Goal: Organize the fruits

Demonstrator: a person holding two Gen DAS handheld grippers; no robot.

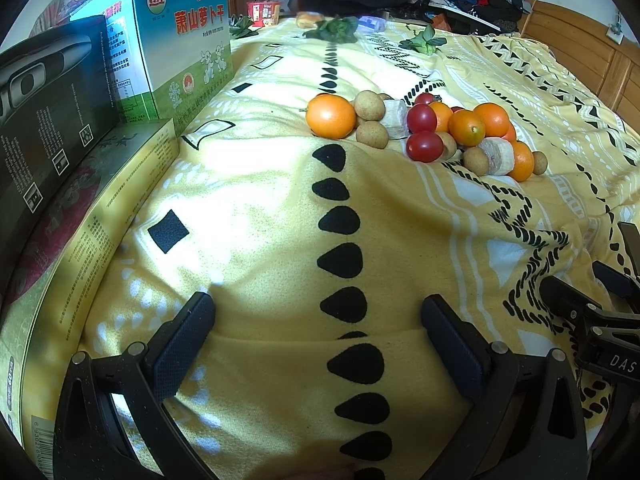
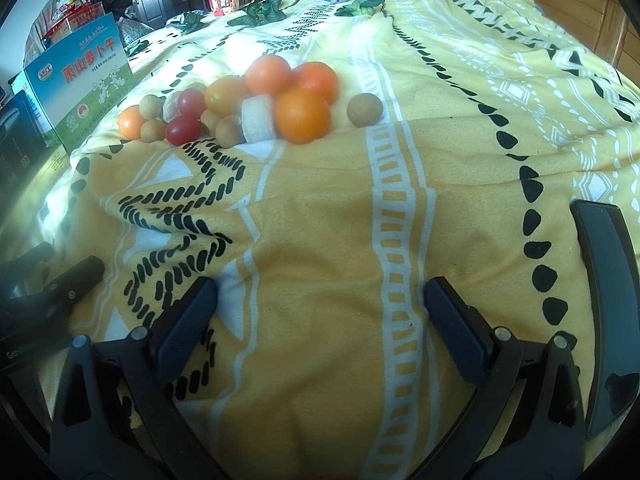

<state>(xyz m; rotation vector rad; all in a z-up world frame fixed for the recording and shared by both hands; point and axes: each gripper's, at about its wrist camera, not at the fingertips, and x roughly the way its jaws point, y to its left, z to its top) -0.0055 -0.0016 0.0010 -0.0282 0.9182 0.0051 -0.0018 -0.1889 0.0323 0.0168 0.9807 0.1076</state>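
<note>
A mixed pile of fruit lies on a yellow patterned blanket point(image 1: 260, 208): small oranges point(image 1: 330, 116), red cherry tomatoes point(image 1: 424, 146), tan longans point(image 1: 372, 134) and pale banana chunks point(image 1: 497, 156). In the right wrist view the same pile shows oranges point(image 2: 302, 115), tomatoes point(image 2: 183, 129), a banana chunk point(image 2: 259, 118) and one longan point(image 2: 364, 109) apart at the right. My left gripper point(image 1: 318, 314) is open and empty, well short of the pile. My right gripper point(image 2: 320, 298) is open and empty, also short of it.
Cardboard boxes point(image 1: 180, 40) stand along the blanket's left side, with a flat box point(image 1: 80, 248) and a dark box point(image 1: 44, 96). Leafy greens point(image 1: 334, 30) and a red cup point(image 1: 263, 13) lie at the far end. A dark phone point(image 2: 608, 312) lies at the right.
</note>
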